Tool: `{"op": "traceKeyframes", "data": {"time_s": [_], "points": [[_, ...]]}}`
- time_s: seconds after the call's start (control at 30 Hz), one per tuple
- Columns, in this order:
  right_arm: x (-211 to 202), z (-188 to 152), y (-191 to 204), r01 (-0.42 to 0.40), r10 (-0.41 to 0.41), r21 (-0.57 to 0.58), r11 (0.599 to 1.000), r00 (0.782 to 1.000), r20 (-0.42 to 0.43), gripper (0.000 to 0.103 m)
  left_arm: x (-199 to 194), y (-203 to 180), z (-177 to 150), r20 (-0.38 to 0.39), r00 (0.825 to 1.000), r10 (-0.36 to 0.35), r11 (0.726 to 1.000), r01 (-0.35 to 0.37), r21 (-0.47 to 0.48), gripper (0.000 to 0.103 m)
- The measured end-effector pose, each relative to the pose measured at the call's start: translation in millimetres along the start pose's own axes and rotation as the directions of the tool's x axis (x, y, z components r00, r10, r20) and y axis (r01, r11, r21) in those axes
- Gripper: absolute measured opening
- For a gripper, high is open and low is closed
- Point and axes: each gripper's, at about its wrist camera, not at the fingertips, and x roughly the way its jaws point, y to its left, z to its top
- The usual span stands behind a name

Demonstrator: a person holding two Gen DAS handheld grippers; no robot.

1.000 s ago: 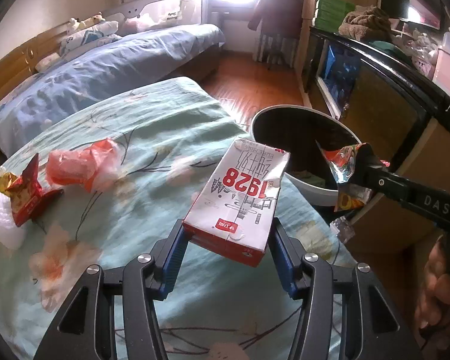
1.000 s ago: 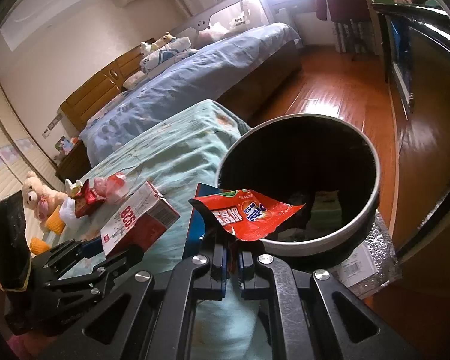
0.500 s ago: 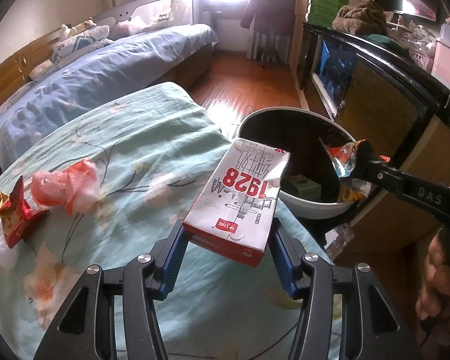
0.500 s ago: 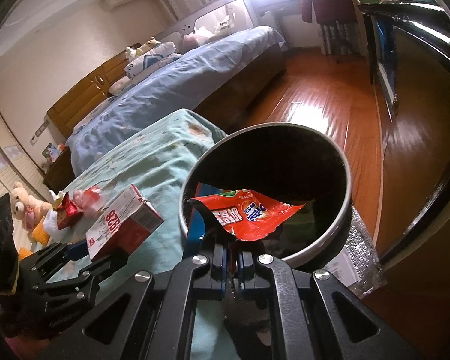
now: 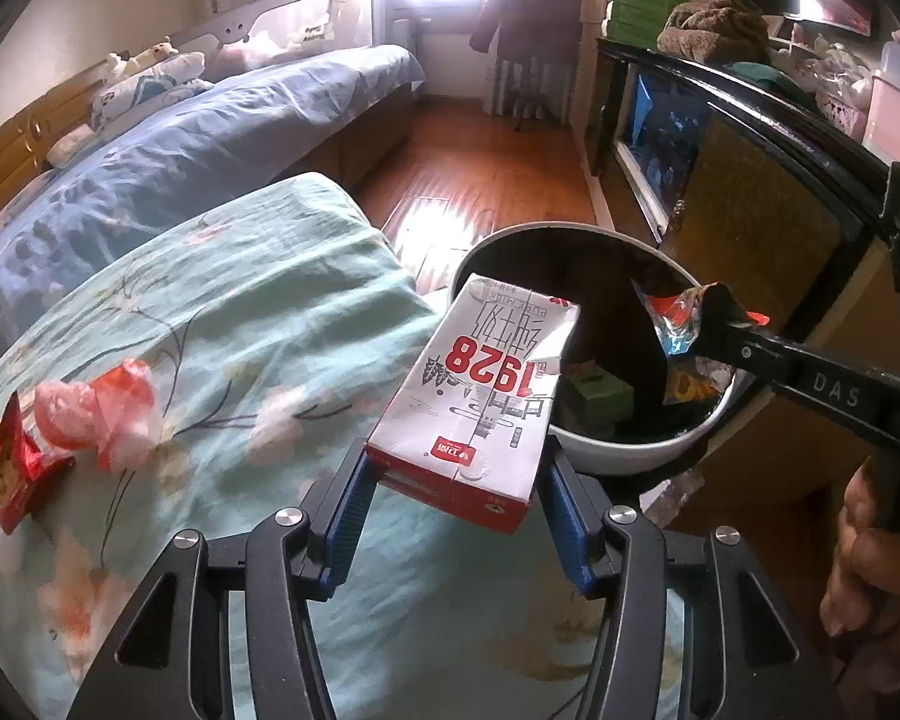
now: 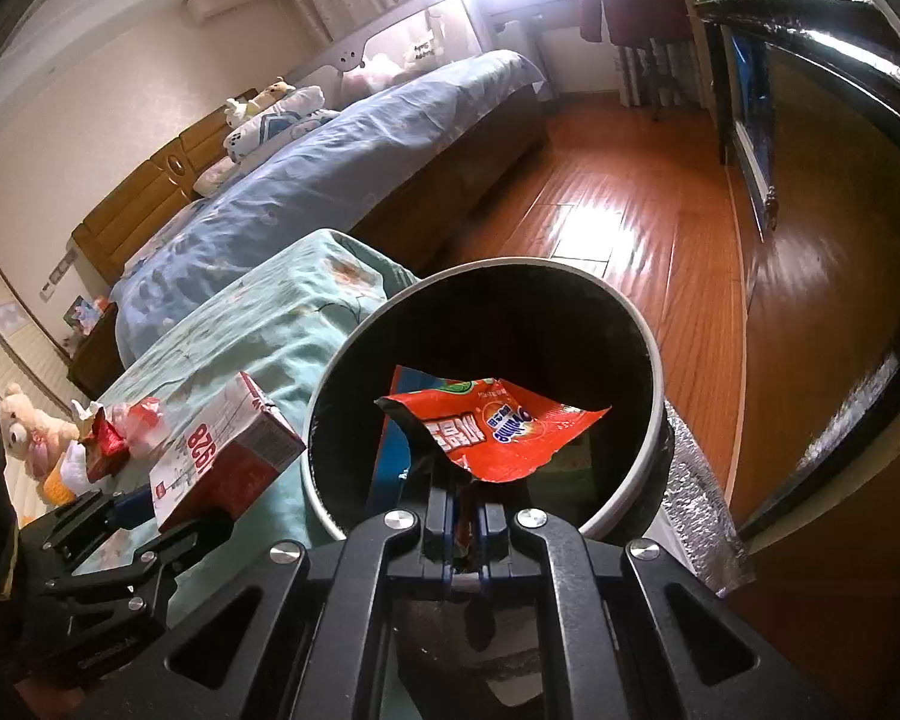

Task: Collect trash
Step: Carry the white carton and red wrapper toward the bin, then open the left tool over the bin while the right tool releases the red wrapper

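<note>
My left gripper [image 5: 456, 516] is shut on a white and red milk carton [image 5: 480, 402] marked 1928, held above the bed's edge beside the round bin [image 5: 606, 456]. The carton also shows in the right wrist view [image 6: 222, 456]. My right gripper [image 6: 465, 531] is shut on a red snack wrapper [image 6: 498, 426] and holds it over the bin's dark opening [image 6: 510, 330]. The wrapper also shows in the left wrist view [image 5: 684, 324]. Some trash lies at the bottom of the bin.
A crumpled red and white plastic bag [image 5: 102, 414] and a red foil packet [image 5: 6, 468] lie on the teal flowered bedcover [image 5: 240, 312] at left. A dark cabinet [image 5: 750, 192] stands right of the bin. A silver foil bag [image 6: 696, 510] lies by the bin on the wood floor.
Both grippers moved forward toward the bin with their loads. The wrapper now hangs over the bin's opening, and the carton's far end reaches the bin's rim.
</note>
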Motion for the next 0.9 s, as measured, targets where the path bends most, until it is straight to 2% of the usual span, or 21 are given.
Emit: {"op": "traceKeyframes", "data": {"time_s": [0.57,0.9], "points": [[9.9,13.1,-9.7,0.008,-0.007,0.008,1.000,1.000,-0.026,0.007,27.2,-17.1,26.8,-0.014,1.000,0.008,1.000,-0.008,0.019,0.053],[20.1,20.0,-14.0,0.018,-0.017,0.010,1.000,0.999,-0.049,0.008,46.4,-22.1,38.0,-0.050,0.999,0.001,1.000,0.000,0.021,0.053]]}}
